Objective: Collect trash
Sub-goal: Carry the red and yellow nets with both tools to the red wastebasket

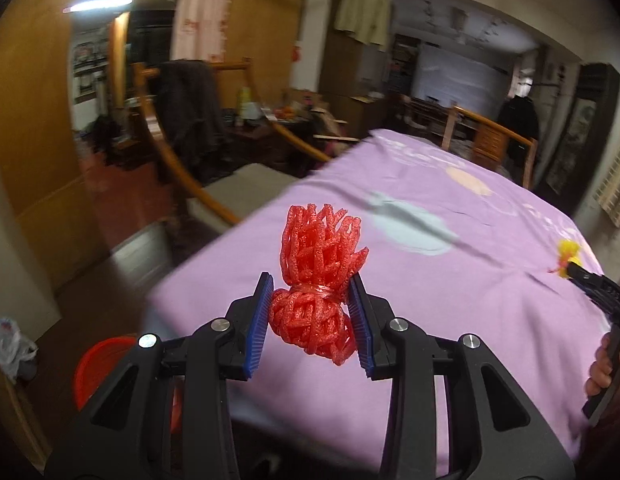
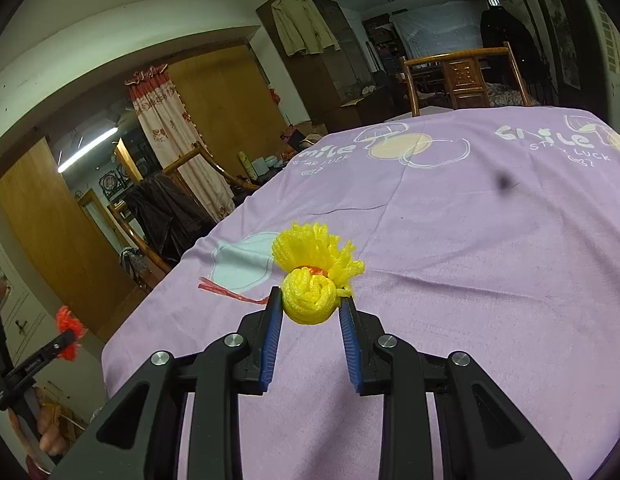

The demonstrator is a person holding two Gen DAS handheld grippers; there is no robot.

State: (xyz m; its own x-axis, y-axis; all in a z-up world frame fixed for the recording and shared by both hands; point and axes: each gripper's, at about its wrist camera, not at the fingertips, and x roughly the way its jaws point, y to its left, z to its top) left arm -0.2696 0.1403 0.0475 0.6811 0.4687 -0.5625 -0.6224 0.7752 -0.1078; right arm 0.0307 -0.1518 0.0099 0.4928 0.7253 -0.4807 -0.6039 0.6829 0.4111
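A red foam fruit net [image 1: 318,248], tied at its waist, sits between the blue pads of my left gripper [image 1: 311,292], which is shut on it above the near left corner of the purple cloth [image 1: 450,300]. In the right wrist view a yellow foam net [image 2: 314,256] with a red string [image 2: 229,292] trailing left is pinched at its rounded end by my right gripper [image 2: 312,298]. I cannot tell whether it rests on the cloth. The left wrist view shows that right gripper [image 1: 578,272] at the far right with the yellow net [image 1: 568,252] at its tip.
A red bin [image 1: 101,368] stands on the floor below the cloth's left corner, with a white plastic bag [image 1: 7,340] further left. Wooden chairs [image 2: 466,76] and a sofa draped with a dark coat [image 1: 189,112] ring the table. A small dark speck [image 2: 503,181] lies on the cloth.
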